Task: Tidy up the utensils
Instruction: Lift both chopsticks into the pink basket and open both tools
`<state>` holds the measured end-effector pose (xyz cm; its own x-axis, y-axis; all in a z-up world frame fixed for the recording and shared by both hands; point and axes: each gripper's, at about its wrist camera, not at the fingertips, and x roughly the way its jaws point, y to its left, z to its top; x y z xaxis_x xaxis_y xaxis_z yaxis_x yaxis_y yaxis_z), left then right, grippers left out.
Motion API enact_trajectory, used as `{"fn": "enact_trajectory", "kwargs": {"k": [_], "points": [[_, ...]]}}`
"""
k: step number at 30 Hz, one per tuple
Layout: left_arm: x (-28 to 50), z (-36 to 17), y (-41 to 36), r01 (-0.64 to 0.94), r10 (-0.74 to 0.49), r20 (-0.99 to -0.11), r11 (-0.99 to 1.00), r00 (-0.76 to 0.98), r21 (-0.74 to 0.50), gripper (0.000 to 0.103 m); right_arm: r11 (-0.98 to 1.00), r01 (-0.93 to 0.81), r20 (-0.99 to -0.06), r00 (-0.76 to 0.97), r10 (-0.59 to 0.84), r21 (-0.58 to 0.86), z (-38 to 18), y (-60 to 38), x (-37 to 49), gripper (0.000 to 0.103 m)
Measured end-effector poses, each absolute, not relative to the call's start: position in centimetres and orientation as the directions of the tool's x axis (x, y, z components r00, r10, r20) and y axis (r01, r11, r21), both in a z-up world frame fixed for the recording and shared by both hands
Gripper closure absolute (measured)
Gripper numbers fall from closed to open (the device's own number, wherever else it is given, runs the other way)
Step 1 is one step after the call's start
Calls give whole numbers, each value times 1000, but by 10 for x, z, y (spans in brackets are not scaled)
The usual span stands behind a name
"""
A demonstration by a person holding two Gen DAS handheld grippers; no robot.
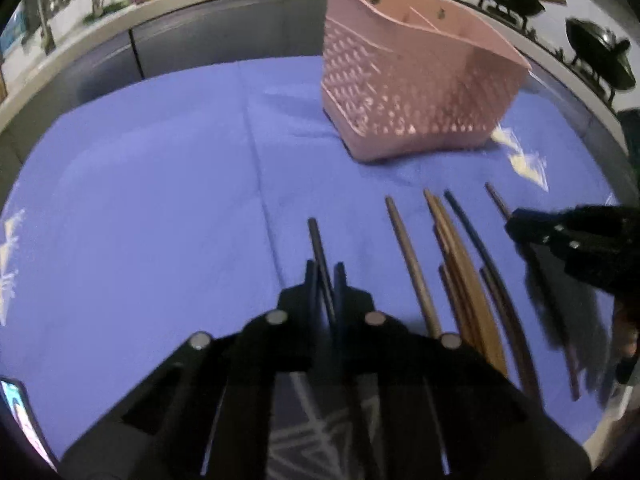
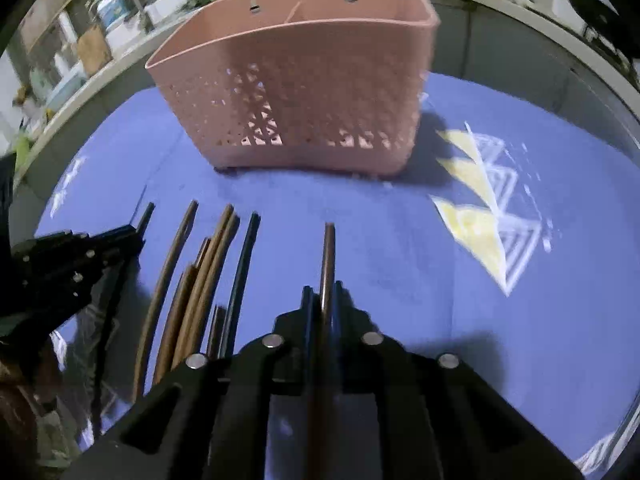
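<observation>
left gripper [image 1: 325,270]: jaws clamped on a dark chopstick [image 1: 316,240]. right gripper [image 2: 323,292]: jaws clamped on a brown chopstick [image 2: 329,248]. both chopsticks point toward the pink utensil basket [image 2: 296,92], which stands upright on the blue tabletop [image 2: 400,248]. the remaining chopsticks [image 2: 208,264] lie in a row between the two grippers

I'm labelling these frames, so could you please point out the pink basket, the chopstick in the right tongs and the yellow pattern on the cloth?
pink basket [image 2: 296,112], right wrist view, perforated front wall.
chopstick [image 2: 329,256], right wrist view, shaft ahead of the tongs.
yellow pattern [image 2: 476,232], right wrist view, lowest yellow triangle.
</observation>
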<state>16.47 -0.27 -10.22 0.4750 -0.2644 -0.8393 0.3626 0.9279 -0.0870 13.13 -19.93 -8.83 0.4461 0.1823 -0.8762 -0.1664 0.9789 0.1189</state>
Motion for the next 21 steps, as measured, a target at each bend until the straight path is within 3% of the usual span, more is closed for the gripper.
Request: {"fn": "enact_trajectory", "kwargs": {"k": [5, 11, 21], "points": [[145, -58, 5, 400, -346, -759, 908, 551, -123, 97, 959, -213, -816, 509, 273, 188, -64, -201, 113, 98], [107, 28, 10, 468, -444, -606, 874, 660, -131, 98, 920, -280, -615, 684, 392, 275, 6, -216, 73, 98], [130, 154, -26, 465, -453, -346, 884, 822, -55, 98, 934, -263, -326, 885, 334, 242, 121, -229, 96, 98]]}}
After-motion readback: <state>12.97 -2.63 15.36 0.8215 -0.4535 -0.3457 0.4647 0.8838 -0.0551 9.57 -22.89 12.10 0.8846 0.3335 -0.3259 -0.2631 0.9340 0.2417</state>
